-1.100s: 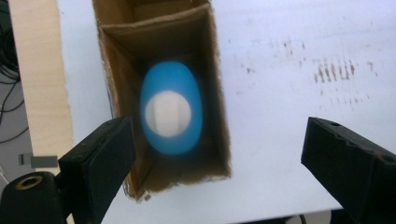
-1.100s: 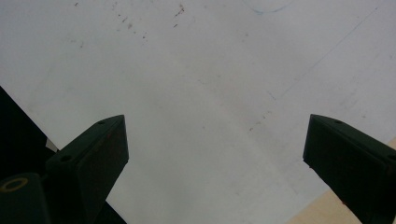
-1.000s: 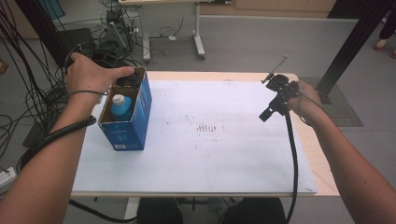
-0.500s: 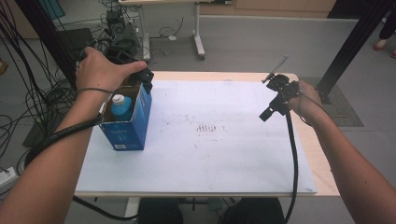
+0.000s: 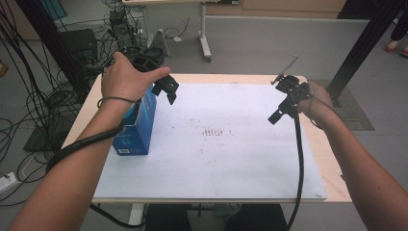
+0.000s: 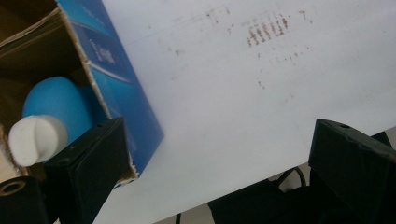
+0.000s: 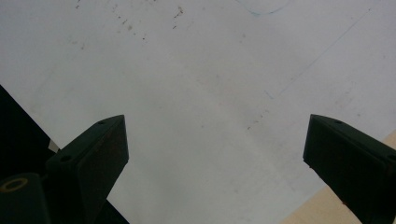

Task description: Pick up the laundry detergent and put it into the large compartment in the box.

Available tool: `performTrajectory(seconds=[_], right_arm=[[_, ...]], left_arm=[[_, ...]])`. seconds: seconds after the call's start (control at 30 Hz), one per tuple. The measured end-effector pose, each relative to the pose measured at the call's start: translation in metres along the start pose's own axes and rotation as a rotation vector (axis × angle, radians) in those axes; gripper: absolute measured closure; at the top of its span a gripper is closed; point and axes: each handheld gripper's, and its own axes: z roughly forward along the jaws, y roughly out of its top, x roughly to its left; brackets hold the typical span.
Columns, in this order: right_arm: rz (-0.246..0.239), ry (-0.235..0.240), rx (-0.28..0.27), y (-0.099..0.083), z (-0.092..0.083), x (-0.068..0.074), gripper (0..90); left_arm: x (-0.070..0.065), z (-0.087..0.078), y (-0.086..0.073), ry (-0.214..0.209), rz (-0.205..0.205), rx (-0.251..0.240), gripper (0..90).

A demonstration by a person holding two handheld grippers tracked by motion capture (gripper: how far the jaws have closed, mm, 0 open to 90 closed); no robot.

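1. Jaws of the left gripper point(image 5: 169, 91) stand wide with nothing between them; they have just been opening, and in the left gripper view the blue box point(image 6: 119, 88) lies beside one jaw, not inside the gap
2. Blue box point(image 5: 139, 127) stands upright on the left part of the white sheet point(image 5: 226, 159), top open, partly hidden under the person's left forearm in the high view; inside it stands the blue bottle point(image 6: 58, 105) with its white cap point(image 6: 36, 139) up
3. Judged from this, the bottle is packed and the left hand is clearing away; the safe way out is over the top of the box, keeping the jaws wide so neither one hooks the torn cardboard rim point(image 6: 88, 79)
4. Left forearm and trailing cable pass close to the box wall, so a careless sweep could tip the box or drag it along the sheet
5. Right gripper point(image 5: 284, 108) hovers near the far right corner of the sheet, jaws spread and empty, well apart from the box
6. Brown marks point(image 5: 216, 131) dot the middle of the sheet; nothing stands there to obstruct
7. Wooden table point(image 5: 332, 168) shows along the sheet's edges; cables and a desk frame crowd the floor beyond, out of the working area
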Motion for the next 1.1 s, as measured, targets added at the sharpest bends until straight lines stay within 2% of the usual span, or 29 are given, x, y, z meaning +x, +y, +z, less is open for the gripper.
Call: performTrajectory(seconds=[0.17,0.77,1.0,1.1], right_arm=[[-0.009,-0.002,0.002,0.002,0.001,0.002,6.1],[-0.017,-0.001,0.018,0.005,0.007,0.009,6.2],[-0.009,0.0,0.019,0.004,0.006,0.01,6.2],[-0.012,-0.002,0.021,0.003,0.006,0.009,6.2]], left_arm=[[-0.012,0.007,0.001,-0.024,0.041,0.004,5.4],[-0.056,0.042,0.005,-0.052,0.154,0.045,5.4],[-0.072,0.057,0.008,-0.072,0.186,0.063,5.3],[-0.077,0.063,0.008,-0.065,0.198,0.067,5.3]])
